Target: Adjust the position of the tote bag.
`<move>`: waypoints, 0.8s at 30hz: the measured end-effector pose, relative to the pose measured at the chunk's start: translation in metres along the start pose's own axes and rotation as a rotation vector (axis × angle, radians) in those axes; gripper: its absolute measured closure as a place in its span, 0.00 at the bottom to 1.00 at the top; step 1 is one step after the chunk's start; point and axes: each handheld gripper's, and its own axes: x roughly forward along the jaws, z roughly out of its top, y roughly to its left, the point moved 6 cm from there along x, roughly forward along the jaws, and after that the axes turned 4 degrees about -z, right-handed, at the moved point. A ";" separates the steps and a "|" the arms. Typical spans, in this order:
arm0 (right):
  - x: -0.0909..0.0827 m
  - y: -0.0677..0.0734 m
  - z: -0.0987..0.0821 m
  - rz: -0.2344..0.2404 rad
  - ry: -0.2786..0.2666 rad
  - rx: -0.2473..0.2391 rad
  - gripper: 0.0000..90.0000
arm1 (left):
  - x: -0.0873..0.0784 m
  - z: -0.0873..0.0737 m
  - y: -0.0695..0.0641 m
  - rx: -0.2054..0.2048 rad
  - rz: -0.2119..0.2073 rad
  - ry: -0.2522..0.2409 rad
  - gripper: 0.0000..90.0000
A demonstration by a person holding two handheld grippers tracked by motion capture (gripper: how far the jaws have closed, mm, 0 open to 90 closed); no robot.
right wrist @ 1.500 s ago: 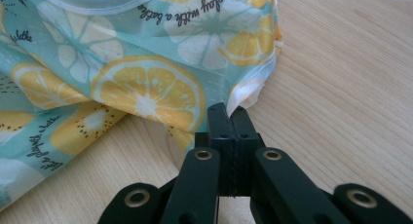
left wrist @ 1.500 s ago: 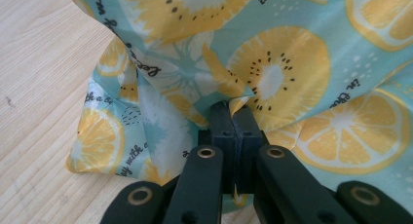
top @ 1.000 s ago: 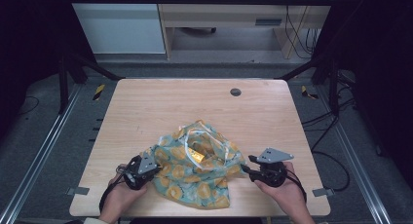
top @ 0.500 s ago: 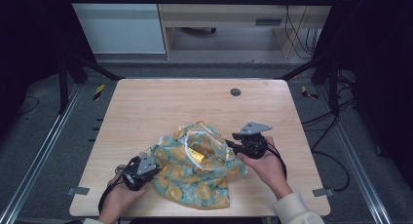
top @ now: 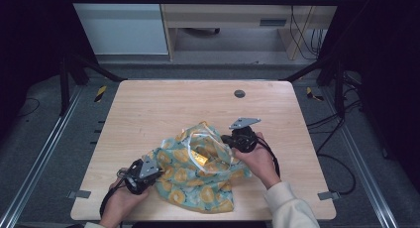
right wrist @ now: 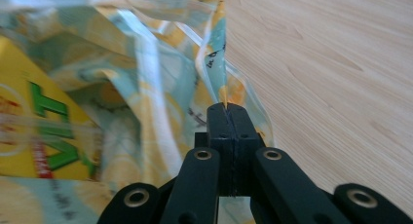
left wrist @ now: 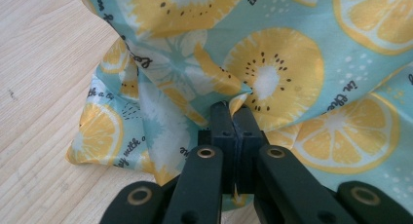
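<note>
A crumpled plastic bag, teal with a lemon and kiwi slice print, is seen lying on the near half of the wooden bench, closer to the front edge than the back.

Left tongs: held low at the bag's near-left corner. In the left gripper view the jaws are seen pressed together with a fold of the printed film pinched between the tips, so the bag is gripped there. The bag's corner is seen resting on the bench surface beside that grip.

Right tongs: positioned at the bag's far-right edge, by the open mouth, with the grey three-cornered plate on top. In the right gripper view the jaws are closed on the bag's rim; a thin strip of film is clamped between the tips.

The mouth is seen partly spread between the two grip points. A yellow packet with green lettering is visible inside the bag, through the opening and through the clear film.

A small dark round insert is set in the bench near the far edge, well apart from the bag.
</note>
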 end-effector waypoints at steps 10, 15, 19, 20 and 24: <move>-0.044 0.044 0.011 0.124 -0.142 -0.032 1.00 | -0.016 0.001 0.003 -0.067 0.012 -0.064 0.84; -0.060 0.078 0.000 0.203 -0.169 -0.067 1.00 | -0.038 0.009 0.007 -0.135 0.023 -0.164 0.58; -0.063 0.092 -0.007 0.236 -0.167 -0.084 1.00 | -0.048 0.021 0.009 -0.156 0.015 -0.206 0.51; -0.063 0.095 -0.009 0.241 -0.163 -0.087 1.00 | -0.051 0.027 0.010 -0.162 0.011 -0.223 0.49; -0.061 0.105 -0.021 0.264 -0.147 -0.094 1.00 | -0.056 0.051 0.007 -0.130 -0.014 -0.230 0.42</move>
